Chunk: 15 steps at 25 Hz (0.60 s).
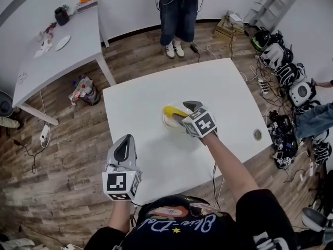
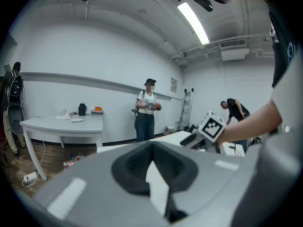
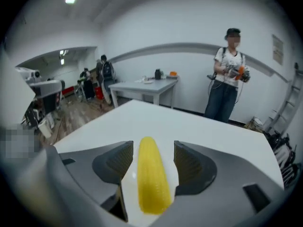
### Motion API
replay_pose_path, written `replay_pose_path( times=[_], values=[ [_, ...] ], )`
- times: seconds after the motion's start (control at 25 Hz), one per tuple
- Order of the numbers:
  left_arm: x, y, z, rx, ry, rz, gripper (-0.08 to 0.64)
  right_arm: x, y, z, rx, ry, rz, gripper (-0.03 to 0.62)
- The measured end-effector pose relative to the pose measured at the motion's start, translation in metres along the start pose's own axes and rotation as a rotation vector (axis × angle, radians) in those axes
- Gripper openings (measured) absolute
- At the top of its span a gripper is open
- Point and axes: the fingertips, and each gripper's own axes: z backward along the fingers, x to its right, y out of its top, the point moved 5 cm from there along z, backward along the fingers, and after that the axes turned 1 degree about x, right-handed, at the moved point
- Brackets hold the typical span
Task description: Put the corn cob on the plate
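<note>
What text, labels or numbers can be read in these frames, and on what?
Nothing reads cleanly.
black shirt: cursive print, upside down in the head view, not legible.
wall sign: too small to read.
Cubes on left gripper and right gripper: square marker patterns only, no letters or digits.

Your left gripper [image 2: 152,156] fills the lower frame. Its dark fingers [image 2: 130,167] are closed together, with only a thin pale sliver between them and nothing gripped. Past them, your right gripper [image 2: 189,140] with its marker cube hangs over the white counter [image 2: 171,136], and your forearm [image 2: 251,122] reaches in from the right. A person [image 2: 147,110] stands by the far wall. At left, a side table [image 2: 57,125] carries a dark container [image 2: 82,109].
</note>
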Motion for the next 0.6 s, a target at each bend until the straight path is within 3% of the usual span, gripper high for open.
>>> replay_pose_path(
  times=[0.16, 0.24, 0.32, 0.36, 0.4, 0.44, 0.6],
  values=[
    [0.018, 0.013, 0.008, 0.032, -0.019, -0.043, -0.006, -0.013, 0.007, 0.089, 0.367, -0.051, -0.191, 0.250],
    [0.033, 0.019, 0.013, 0.046, -0.036, -0.062, -0.008, -0.022, -0.004, 0.132, 0.488, -0.086, -0.247, 0.249],
    [0.049, 0.024, 0.019, 0.059, -0.056, -0.084, -0.006, -0.032, -0.020, 0.168, 0.527, -0.149, -0.263, 0.247],
    [0.057, 0.026, 0.023, 0.066, -0.066, -0.097, -0.007, -0.038, -0.029, 0.185, 0.532, -0.183, -0.261, 0.198],
    [0.066, 0.028, 0.027, 0.075, -0.079, -0.109, -0.006, -0.043, -0.038, 0.199, 0.535, -0.211, -0.257, 0.087],
    [0.076, 0.030, 0.031, 0.084, -0.095, -0.117, -0.008, -0.049, -0.047, 0.211, 0.533, -0.230, -0.256, 0.060],
    [0.116, 0.034, 0.046, 0.123, -0.173, -0.142, -0.008, -0.068, -0.080, 0.242, 0.535, -0.243, -0.305, 0.053]
  ],
)
